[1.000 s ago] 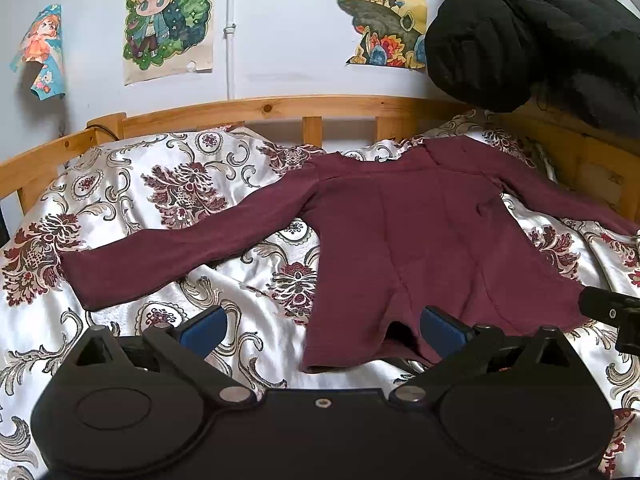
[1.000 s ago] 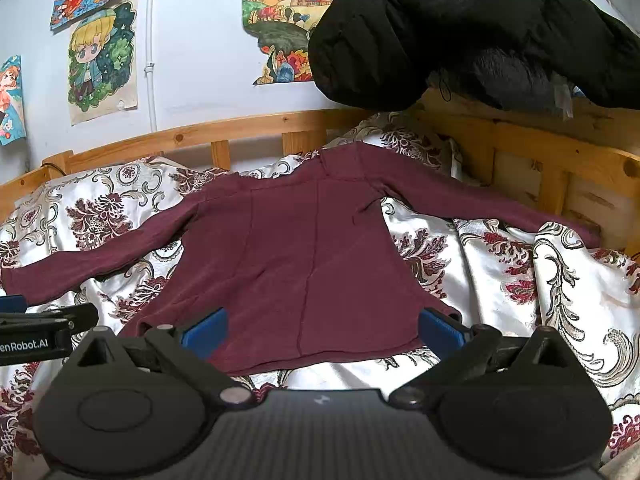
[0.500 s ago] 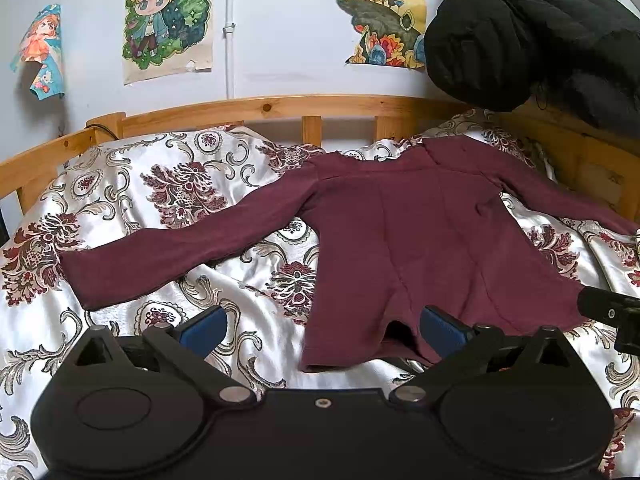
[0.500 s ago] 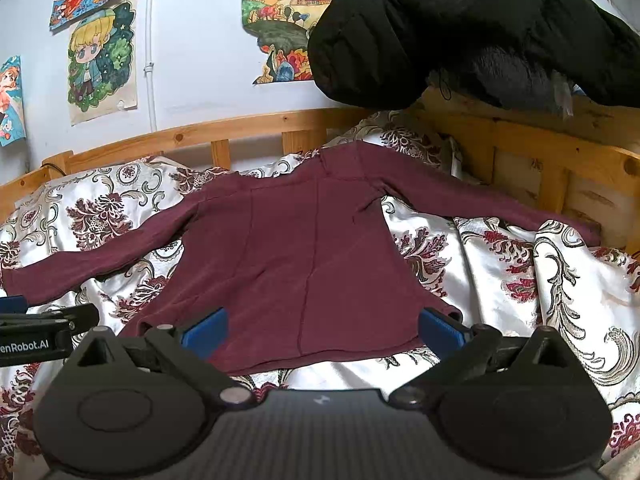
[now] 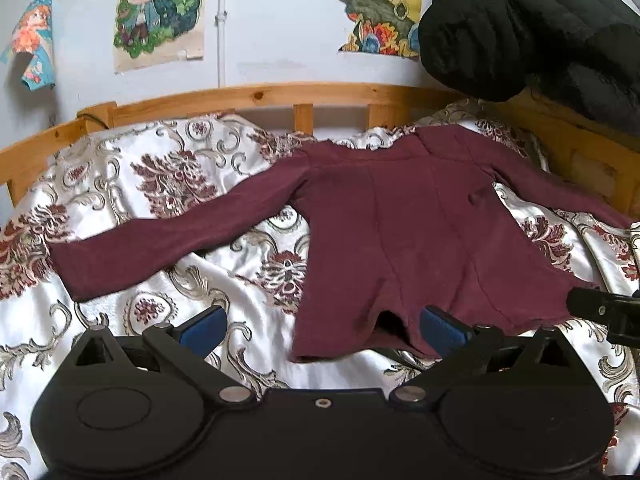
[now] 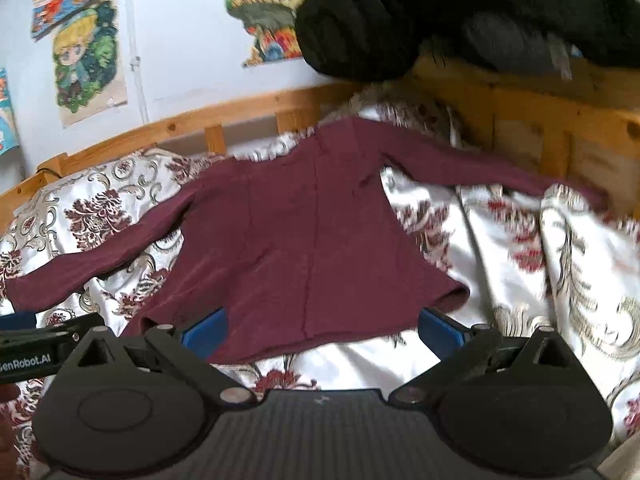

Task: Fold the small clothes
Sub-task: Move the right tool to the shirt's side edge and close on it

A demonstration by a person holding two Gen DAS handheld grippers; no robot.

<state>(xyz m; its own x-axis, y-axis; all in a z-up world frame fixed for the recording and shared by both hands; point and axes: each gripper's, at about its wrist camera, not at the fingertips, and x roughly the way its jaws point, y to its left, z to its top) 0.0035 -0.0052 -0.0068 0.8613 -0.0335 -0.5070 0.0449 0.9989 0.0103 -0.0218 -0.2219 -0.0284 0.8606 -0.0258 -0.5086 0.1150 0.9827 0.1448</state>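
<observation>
Dark red, the shirt (image 5: 408, 232) lies flat on the flowery bed cover (image 5: 132, 184), sleeves stretched out left and right, bottom edge nearest the tools. Both the left gripper (image 5: 320, 326) and the right gripper (image 6: 322, 330) are spread wide, holding nothing. Each hovers just before that bottom edge; the blurry right view makes it hard to say which is closer.

The left matte black plastic gripper (image 5: 322, 326) has blue pads (image 5: 203, 327), silver pivot screws and round housings. The right matte black gripper (image 6: 322, 326) adds a ribbed grey centre plate.
</observation>
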